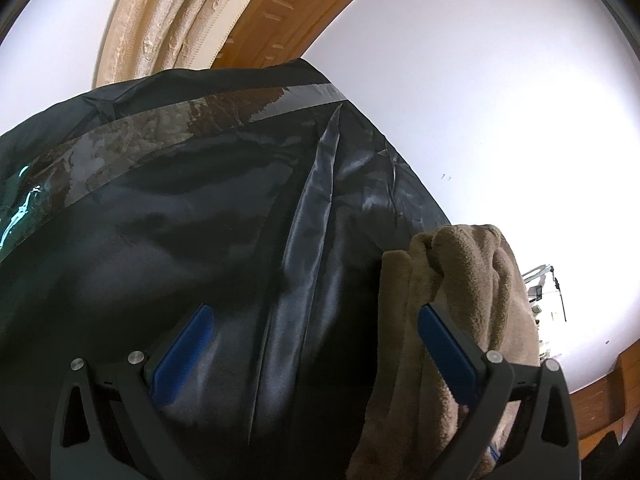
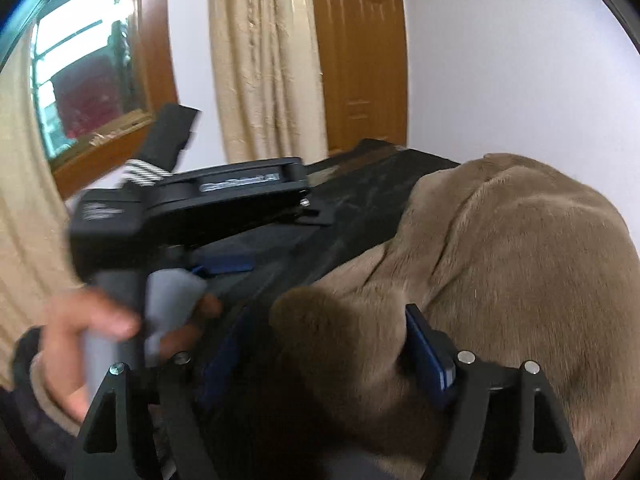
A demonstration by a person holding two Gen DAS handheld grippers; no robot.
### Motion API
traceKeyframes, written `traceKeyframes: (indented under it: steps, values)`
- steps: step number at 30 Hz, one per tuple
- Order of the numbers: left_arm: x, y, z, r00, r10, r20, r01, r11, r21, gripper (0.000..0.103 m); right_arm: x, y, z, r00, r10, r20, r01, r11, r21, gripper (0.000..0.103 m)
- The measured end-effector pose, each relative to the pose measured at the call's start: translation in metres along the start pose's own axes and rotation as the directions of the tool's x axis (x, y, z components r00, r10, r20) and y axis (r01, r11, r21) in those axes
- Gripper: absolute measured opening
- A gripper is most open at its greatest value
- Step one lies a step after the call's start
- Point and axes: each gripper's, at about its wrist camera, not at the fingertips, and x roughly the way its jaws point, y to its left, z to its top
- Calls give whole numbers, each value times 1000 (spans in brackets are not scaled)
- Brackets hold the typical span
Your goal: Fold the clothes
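A brown fleece garment (image 2: pixel 500 264) lies heaped on a black shiny cloth surface (image 1: pixel 192 240). In the left wrist view only its bunched edge (image 1: pixel 460 280) shows, at the right, beside the right finger. My left gripper (image 1: pixel 316 344) is open over the black surface, nothing between its blue pads. My right gripper (image 2: pixel 324 344) is open with a fold of the brown fleece between its fingers; its left finger is partly hidden in shadow. The left gripper's body (image 2: pixel 224 196) and the hand holding it (image 2: pixel 80 332) show blurred at the left of the right wrist view.
A strip of clear tape (image 1: pixel 152 136) crosses the black surface. Beige curtains (image 2: pixel 264 60), a wooden door (image 2: pixel 360 52), a wood-framed window (image 2: pixel 92 64) and white wall (image 1: pixel 500 100) stand behind.
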Motion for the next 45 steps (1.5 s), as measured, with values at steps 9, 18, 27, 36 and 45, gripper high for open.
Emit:
traceKeyframes:
  steps: [9, 18, 27, 36, 45]
  values:
    - [-2, -25, -8, 1000, 3, 27, -7, 988, 155, 103, -97, -41, -9, 979, -130, 157, 103, 980, 171, 79]
    - [-24, -47, -32, 988, -127, -86, 145, 953, 265, 103, -93, -58, -15, 937, -335, 97, 320, 936, 145, 79]
    - [-7, -55, -47, 988, 156, 6, -146, 907, 395, 102, -92, -59, -29, 927, -368, 72, 361, 928, 91, 79]
    - [-8, -51, -51, 969, 242, 54, -239, 855, 460, 102, -93, -73, -37, 943, -328, 60, 319, 940, 120, 80]
    - [-12, -55, -56, 960, 275, 56, -266, 825, 499, 102, -123, -101, -47, 956, -260, 138, 216, 938, 271, 80]
